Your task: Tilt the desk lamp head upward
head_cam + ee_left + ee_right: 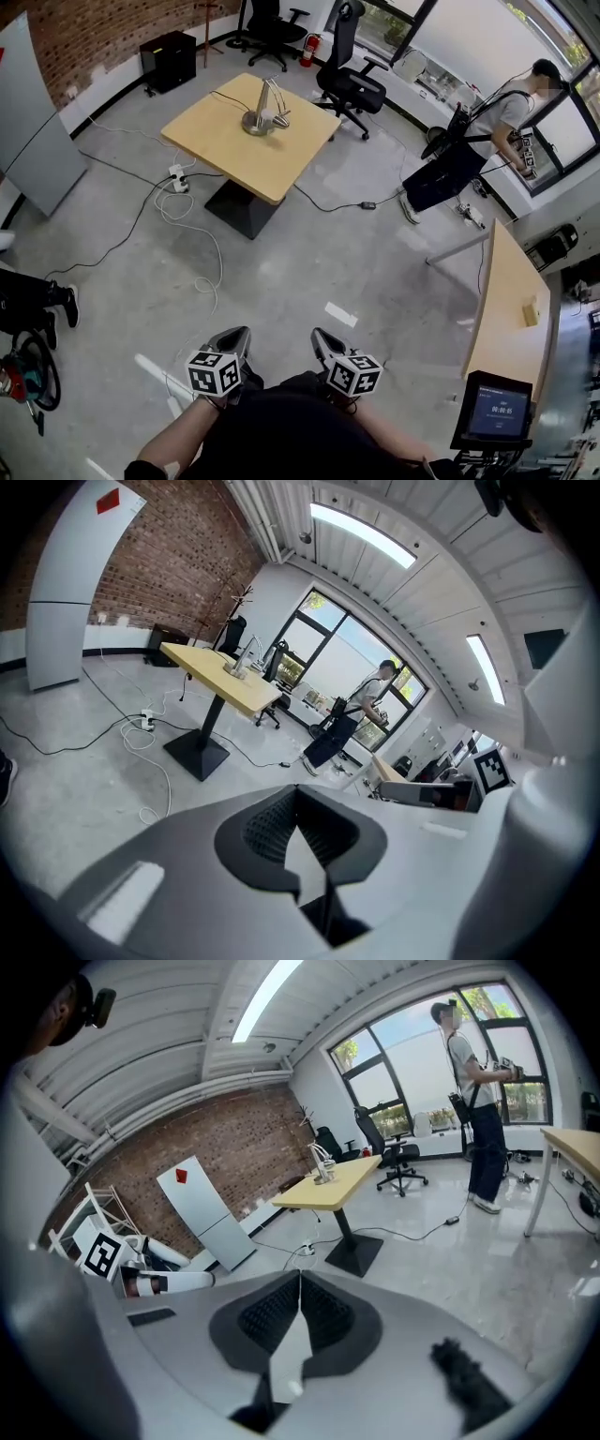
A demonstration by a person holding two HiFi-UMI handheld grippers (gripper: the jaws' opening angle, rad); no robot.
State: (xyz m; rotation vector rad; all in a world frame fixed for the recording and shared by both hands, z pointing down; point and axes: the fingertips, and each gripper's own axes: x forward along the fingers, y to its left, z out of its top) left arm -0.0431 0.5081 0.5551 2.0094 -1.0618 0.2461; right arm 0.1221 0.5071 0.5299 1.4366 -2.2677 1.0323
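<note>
The person wears a black top (281, 436); just behind the grey, smooth-shelled left gripper (234, 335) and the matching right gripper (322, 336) sit white cubes with black square markers (215, 372); black ribbed pads (267, 829) line each gripper's jaws.

Before you: one desk lamp (265, 111); two wooden tables, the pedestal table (281, 161) and the side table (506, 300); two black office chairs, the far chair (272, 26) and the near chair (352, 86); one fire extinguisher (309, 49); one power strip (178, 177); one standing person (469, 150); in your hands, two grippers, left gripper (238, 332) and right gripper (320, 334).
</note>
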